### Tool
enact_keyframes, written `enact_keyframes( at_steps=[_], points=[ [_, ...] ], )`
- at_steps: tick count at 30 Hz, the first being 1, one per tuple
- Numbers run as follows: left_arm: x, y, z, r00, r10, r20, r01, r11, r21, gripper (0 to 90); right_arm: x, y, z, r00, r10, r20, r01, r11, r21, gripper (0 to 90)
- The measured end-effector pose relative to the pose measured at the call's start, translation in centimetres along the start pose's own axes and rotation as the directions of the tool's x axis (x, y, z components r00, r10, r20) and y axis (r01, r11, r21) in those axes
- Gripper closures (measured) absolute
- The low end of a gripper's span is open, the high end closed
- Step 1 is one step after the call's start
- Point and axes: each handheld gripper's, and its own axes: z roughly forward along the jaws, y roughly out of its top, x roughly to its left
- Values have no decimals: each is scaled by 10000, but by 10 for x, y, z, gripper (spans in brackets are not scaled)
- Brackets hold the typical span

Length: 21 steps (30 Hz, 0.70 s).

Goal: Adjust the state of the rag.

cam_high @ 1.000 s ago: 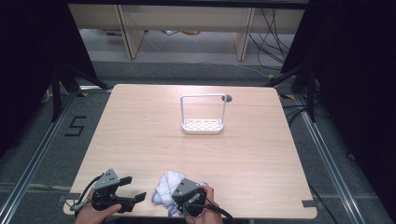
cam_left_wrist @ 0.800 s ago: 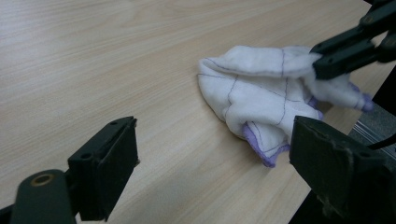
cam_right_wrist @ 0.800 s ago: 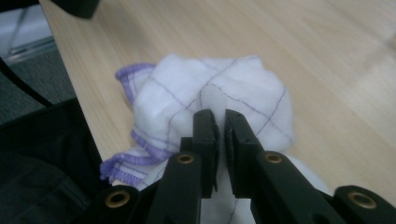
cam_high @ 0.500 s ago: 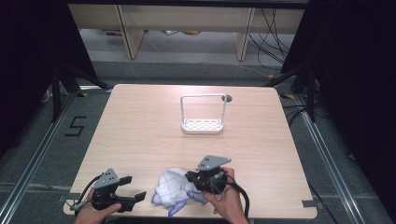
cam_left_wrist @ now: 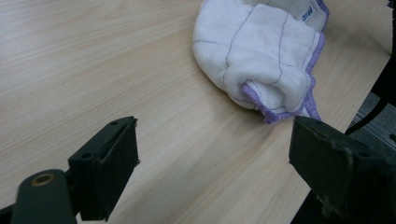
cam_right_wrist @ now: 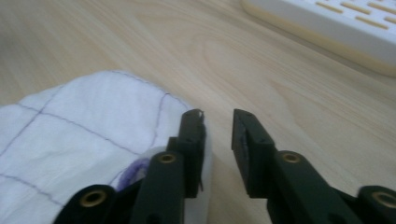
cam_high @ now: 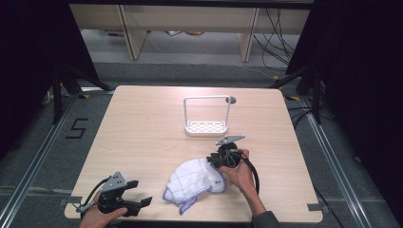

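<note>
The white cloth (cam_high: 197,183) with its purple stitched border lay bunched and partly folded on the near part of the bench (cam_high: 142,128), between the two hands and nearer the right one. The right claw (cam_right_wrist: 218,122) was at the cloth's far right edge, low over the wood, its jaws parted by a narrow gap with nothing caught between them; its left jaw rested against the cloth's rim while the right jaw stood over bare wood, so it read as released rather than gripping. That placement suited working at an edge of the fabric, probably to pick up a hem or to push the bundle toward the middle. In the high view the right claw (cam_high: 223,159) was tilted down toward the cloth, with the hand (cam_high: 236,172) behind it and its cable looping back along the wrist. The left claw (cam_left_wrist: 215,161) waited at the near left corner of the bench, jaws spread wide and empty, aimed across bare wood at the folded purple-edged corner of the cloth, which lay well apart from it; held so, it looked ready to take the opposite side once that side was offered. A white slotted rack (cam_high: 206,116) with a tall wire handle stood farther back near the centre, apart from the cloth, perhaps where the cloth was meant to hang.
</note>
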Motion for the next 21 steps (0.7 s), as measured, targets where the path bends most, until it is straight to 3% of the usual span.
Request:
enact_keyframes(
  at_steps=[3,4,6,8,10,11,12,13,14,17,20,21],
  points=[
    [-3,1,3,9998,111,159,-110,9999,-40,153,-6,4,-9,9991,11,422,-1,9997,-237,586],
    [-4,1,4,9998,79,190,-78,10000,-40,154,-6,6,-18,9978,98,660,-79,9995,-293,573],
    [-9,3,4,9984,408,393,-401,9991,-169,154,-9,9,-37,9952,49,976,18,9976,-685,535],
    [-18,6,5,9935,982,574,-969,9950,-251,157,-9,7,-55,9968,146,782,-59,9939,-1097,519],
    [-28,9,9,9873,1404,741,-1387,9899,-280,157,-4,1,-72,9959,160,888,-62,9939,-1101,508],
    [-32,10,12,9852,1474,873,-1446,9888,-375,157,1,-11,-83,9945,-203,1025,310,9941,-1041,497],
    [-34,12,14,9793,1753,1009,-1742,9845,-195,157,1,-11,-83,9945,-203,1025,310,9941,-1041,497],
    [-36,12,17,9782,1829,979,-1823,9831,-152,157,8,-19,-87,9950,71,996,31,9948,-1020,495],
    [-36,13,20,9784,1800,1012,-1803,9836,-65,159,11,-27,-89,9961,-137,877,216,9957,-899,489],
    [-38,17,26,9814,1606,1050,-1600,9870,-144,166,28,-55,-92,9991,-18,429,30,9996,-289,456],
    [-37,22,31,9837,1427,1089,-1407,9897,-266,171,34,-65,-87,9996,-42,273,48,9998,-200,445],
    [-37,24,34,9833,1412,1149,-1384,9898,-326,171,37,-70,-84,9996,153,223,-149,9997,-215,444]
  ],
)
